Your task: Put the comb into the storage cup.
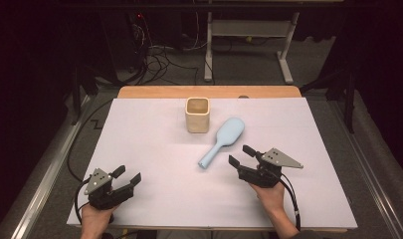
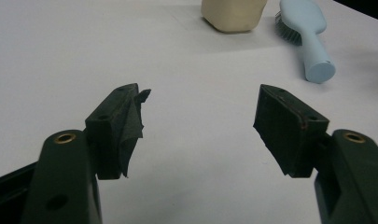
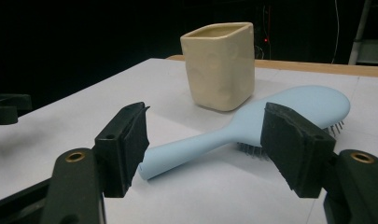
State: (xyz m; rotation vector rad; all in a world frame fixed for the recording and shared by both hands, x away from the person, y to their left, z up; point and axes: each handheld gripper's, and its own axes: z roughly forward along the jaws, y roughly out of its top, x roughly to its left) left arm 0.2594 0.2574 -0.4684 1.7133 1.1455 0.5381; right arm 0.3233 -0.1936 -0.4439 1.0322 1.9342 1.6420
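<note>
Nearest of all, at the bottom edge of the high view, the person's two hands come up over the near side of the table, each wrapped around a black gripper. The right gripper stands with its jaws wide apart and nothing between the pads, its tips just beside the handle end of a pale blue hairbrush but not touching it. From the right gripper view, the brush lies just beyond the open jaws, handle end toward the left pad, and here you can see what the high view hides: the brush rests bristles down, short pins showing under the rim of the head. The left gripper sits well apart from the brush at the near left of the white sheet, its jaws open to a moderate gap and empty; the left gripper view shows a loose flap of black tape curling off one pad, a detail too small to make out from above. Beyond the brush head, near the far middle of the table, a cream square cup stands upright; only the high view looks into its mouth, and its inside appears empty. In the right gripper view the cup stands just behind the brush head.
</note>
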